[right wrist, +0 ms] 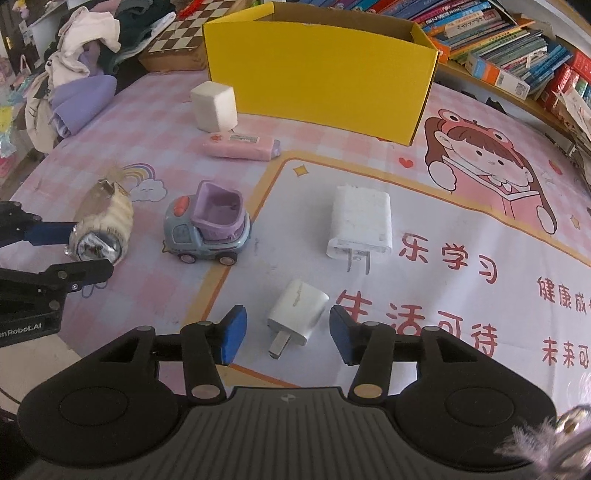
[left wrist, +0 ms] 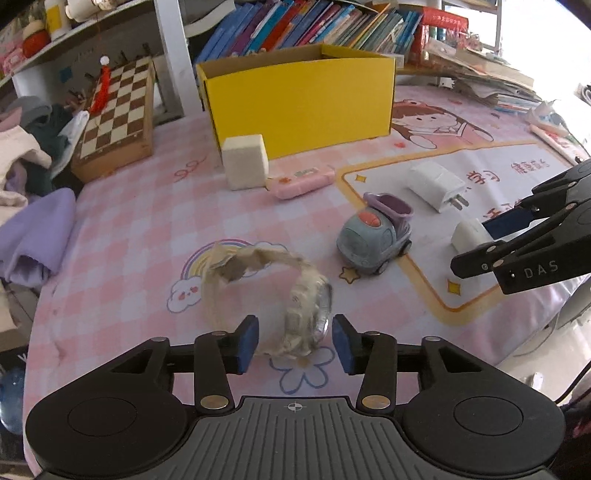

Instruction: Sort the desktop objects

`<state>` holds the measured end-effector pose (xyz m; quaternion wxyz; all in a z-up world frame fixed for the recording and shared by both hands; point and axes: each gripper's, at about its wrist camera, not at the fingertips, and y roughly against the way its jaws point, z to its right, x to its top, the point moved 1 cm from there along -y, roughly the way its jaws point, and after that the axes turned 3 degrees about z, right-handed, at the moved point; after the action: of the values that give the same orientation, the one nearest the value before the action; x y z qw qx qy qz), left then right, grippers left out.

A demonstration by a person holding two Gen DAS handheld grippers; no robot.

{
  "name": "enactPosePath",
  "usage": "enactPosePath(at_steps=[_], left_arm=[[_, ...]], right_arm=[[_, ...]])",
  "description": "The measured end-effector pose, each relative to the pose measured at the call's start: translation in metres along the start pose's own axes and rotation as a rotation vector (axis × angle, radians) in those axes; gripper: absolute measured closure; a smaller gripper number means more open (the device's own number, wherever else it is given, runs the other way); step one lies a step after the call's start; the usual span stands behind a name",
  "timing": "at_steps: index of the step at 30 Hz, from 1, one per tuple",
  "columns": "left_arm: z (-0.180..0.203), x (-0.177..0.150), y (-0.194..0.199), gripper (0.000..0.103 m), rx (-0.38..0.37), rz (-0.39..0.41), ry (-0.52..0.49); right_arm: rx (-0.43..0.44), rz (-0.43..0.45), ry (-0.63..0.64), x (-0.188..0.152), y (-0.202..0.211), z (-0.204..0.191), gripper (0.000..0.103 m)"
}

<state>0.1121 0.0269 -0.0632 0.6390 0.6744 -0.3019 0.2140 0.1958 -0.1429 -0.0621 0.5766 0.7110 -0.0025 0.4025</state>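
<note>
My left gripper (left wrist: 294,339) is open around the watch end of a watch with a fluffy cream band (left wrist: 295,314), which lies on the pink mat; the watch face (right wrist: 98,247) shows between the left fingers in the right wrist view. My right gripper (right wrist: 287,332) is open around a small white charger plug (right wrist: 297,314) lying on the mat; its pads do not touch it. A larger white charger (right wrist: 360,225), a blue and purple toy car (right wrist: 208,229), a pink case (right wrist: 242,146) and a white foam cube (right wrist: 214,105) lie nearby. An open yellow box (right wrist: 317,70) stands behind them.
A chessboard box (left wrist: 118,118) and a pile of clothes (left wrist: 33,206) sit at the left edge. Books (left wrist: 314,22) line the shelf behind the box. More books and papers (right wrist: 517,48) are stacked at the right. The mat's front edge is just under both grippers.
</note>
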Motion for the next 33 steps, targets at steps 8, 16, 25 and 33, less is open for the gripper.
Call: enactPosePath(at_steps=[8,16,25,33], left_arm=[[0.002,0.004,-0.003,0.051,0.007,0.013,-0.018],[-0.003,0.005,-0.013,0.081,-0.043,-0.004,0.026],[-0.008,0.006,-0.001,0.084,-0.066,0.027,0.056],[-0.013,0.01,0.016,0.084,-0.06,0.069,0.072]], right_arm=[[-0.007,-0.012,-0.031,0.002,-0.005,0.006,0.057],[-0.005,-0.006,-0.017,0.003,-0.005,0.004,0.07],[0.004,0.017,-0.026,0.002,0.005,0.006,0.07],[0.024,0.044,-0.016,0.002,0.022,-0.001,0.07]])
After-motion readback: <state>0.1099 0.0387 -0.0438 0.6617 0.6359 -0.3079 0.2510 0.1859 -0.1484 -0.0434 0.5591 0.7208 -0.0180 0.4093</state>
